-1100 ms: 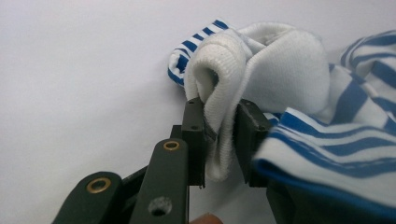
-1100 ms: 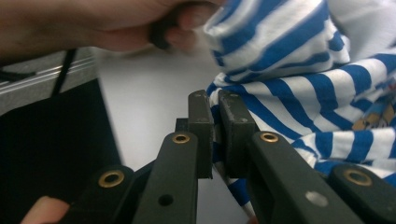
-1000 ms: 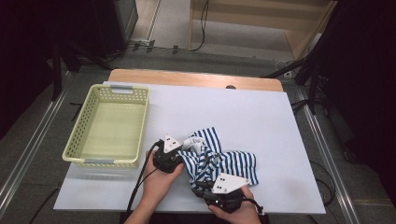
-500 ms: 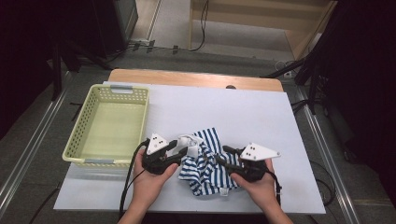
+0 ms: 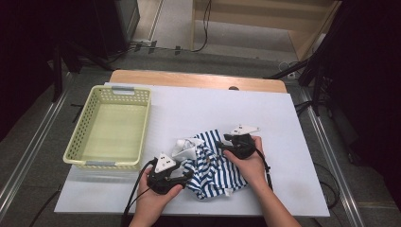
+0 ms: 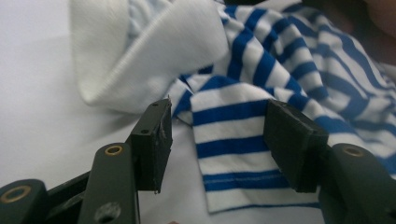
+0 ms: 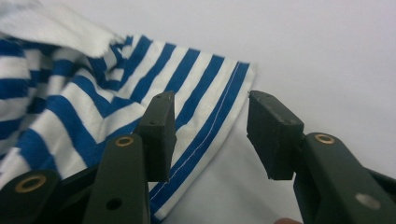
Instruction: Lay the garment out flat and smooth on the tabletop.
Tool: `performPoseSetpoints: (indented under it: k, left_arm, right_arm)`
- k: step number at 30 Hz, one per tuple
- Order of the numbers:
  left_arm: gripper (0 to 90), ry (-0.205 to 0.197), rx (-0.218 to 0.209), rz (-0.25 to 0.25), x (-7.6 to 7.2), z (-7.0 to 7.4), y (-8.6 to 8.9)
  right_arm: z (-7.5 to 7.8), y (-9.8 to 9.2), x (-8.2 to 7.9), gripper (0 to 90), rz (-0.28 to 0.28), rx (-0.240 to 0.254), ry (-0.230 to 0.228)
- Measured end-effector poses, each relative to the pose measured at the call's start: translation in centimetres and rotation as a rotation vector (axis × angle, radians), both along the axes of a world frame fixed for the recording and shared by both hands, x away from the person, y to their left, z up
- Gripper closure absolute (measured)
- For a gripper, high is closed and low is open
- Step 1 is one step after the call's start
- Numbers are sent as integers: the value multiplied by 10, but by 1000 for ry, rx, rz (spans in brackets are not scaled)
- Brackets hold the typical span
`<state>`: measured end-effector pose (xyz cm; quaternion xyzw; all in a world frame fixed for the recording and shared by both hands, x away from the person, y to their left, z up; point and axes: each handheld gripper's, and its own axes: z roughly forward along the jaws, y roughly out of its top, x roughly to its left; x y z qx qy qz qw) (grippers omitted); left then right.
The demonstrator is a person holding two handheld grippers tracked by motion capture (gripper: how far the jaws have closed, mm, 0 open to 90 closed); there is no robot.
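Observation:
A blue-and-white striped shirt (image 5: 213, 168) with a white collar (image 5: 187, 146) lies crumpled on the white table top (image 5: 213, 104). My left gripper (image 5: 188, 176) is at its near-left side. In the left gripper view a striped fold (image 6: 231, 140) lies between the jaws of the left gripper (image 6: 217, 128); they have just been opening and stand apart from the cloth. My right gripper (image 5: 220, 144) is at the shirt's far right. Its jaws have also been opening, and the right gripper (image 7: 210, 128) straddles the stitched hem (image 7: 219, 126) without pressing it.
A pale yellow plastic basket (image 5: 142, 123) stands at the left of the table, with nothing in it. A strip of bare wood (image 5: 198, 80) runs along the table's far edge. Cables trail from both grippers toward the person.
The right gripper swung from the shirt's near edge to its far right side. The left gripper drew back toward the near left. Both sets of jaws are wider apart.

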<state>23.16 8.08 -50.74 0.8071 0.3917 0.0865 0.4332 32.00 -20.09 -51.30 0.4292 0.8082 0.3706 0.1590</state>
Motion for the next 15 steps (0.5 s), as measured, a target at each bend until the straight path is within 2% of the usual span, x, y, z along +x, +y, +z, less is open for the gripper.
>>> performPoseSetpoints:
  k: [4,6,11,13,15]
  left_arm:
    - [456,-9,72,-12,-5,-3,-7]
    - [469,-9,97,-7,-5,-5,-9]
    - [551,-37,141,8,-7,-5,-12]
    - [595,-56,163,11,-8,-5,-13]
    - [672,-68,179,9,-9,-5,-14]
  right_arm:
    - [-4,5,3,538,5,-45,32]
    - [-4,7,2,569,6,-55,29]
    - [-3,11,-1,834,57,-69,26]
    - [-2,10,0,852,67,-67,32]
    - [-2,5,2,858,58,-42,55]
